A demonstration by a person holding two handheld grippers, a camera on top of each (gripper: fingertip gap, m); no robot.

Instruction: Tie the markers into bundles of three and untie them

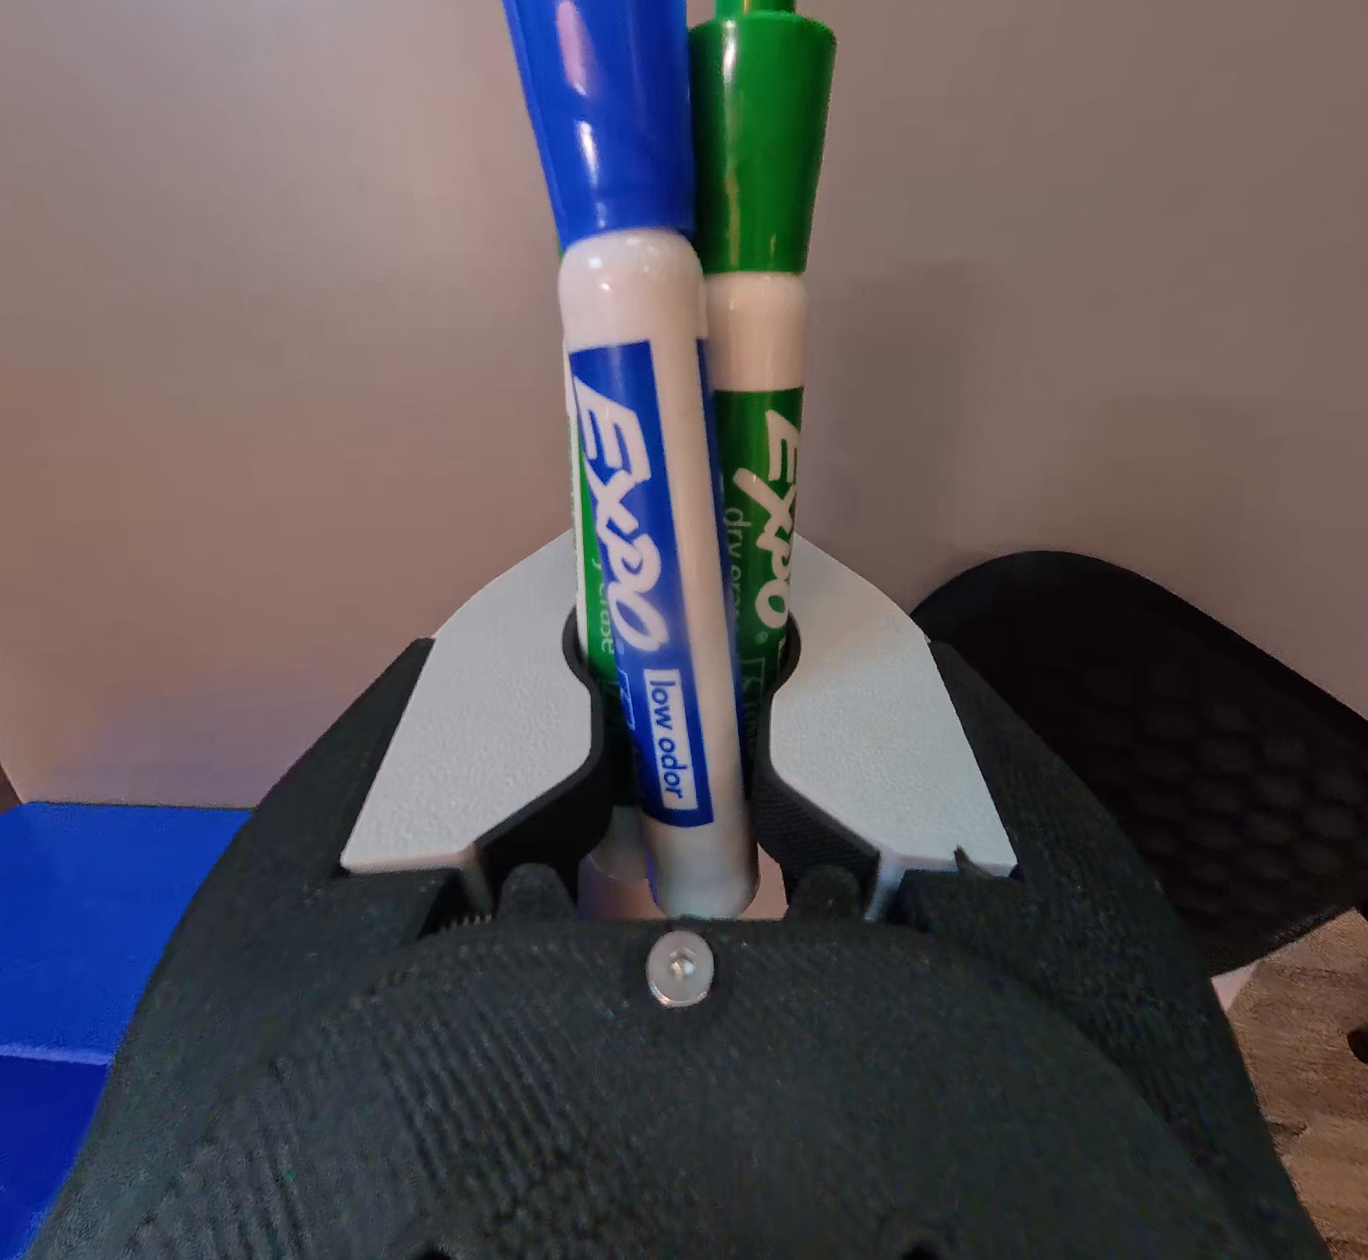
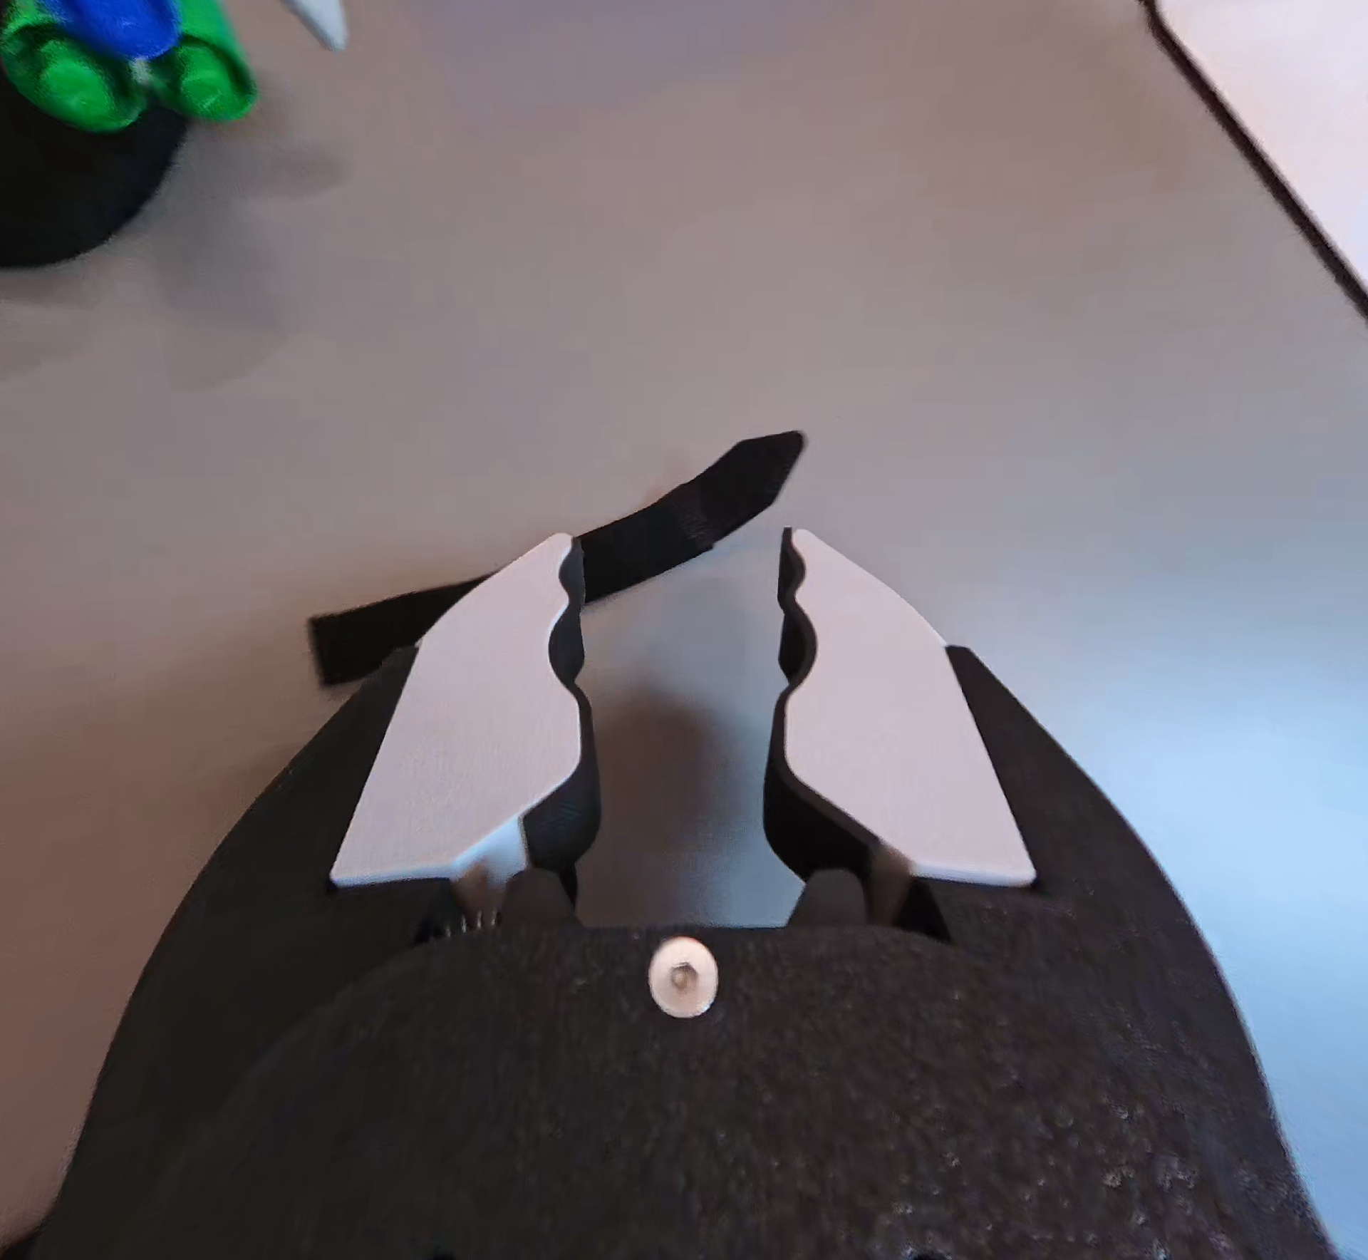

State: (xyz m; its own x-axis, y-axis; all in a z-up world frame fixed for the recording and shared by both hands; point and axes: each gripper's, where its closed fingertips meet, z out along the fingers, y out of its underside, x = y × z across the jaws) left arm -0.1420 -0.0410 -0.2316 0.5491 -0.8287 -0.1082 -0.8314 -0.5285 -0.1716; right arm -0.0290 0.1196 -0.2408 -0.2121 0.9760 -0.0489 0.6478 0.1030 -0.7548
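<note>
My left gripper (image 1: 685, 558) is shut on a bundle of three markers held along its fingers: a blue-capped marker (image 1: 629, 351) in front, a green-capped marker (image 1: 762, 188) to its right, and a second green one mostly hidden behind the blue. No tie shows around them. In the right wrist view the same blue cap (image 2: 104, 3) and two green caps (image 2: 74, 84) show blurred at the top left. My right gripper (image 2: 677, 536) is open and empty, low over a black strap (image 2: 711, 491) that lies flat on the grey table (image 2: 740, 188). Its left finger covers the strap's middle.
A blue box (image 1: 74, 928) stands at the lower left of the left wrist view and a black mesh chair (image 1: 1184, 743) at the right. A white flat object (image 2: 1295, 77) lies at the table's far right, past a dark edge. My right fingertips sit around 20 centimetres from my left ones.
</note>
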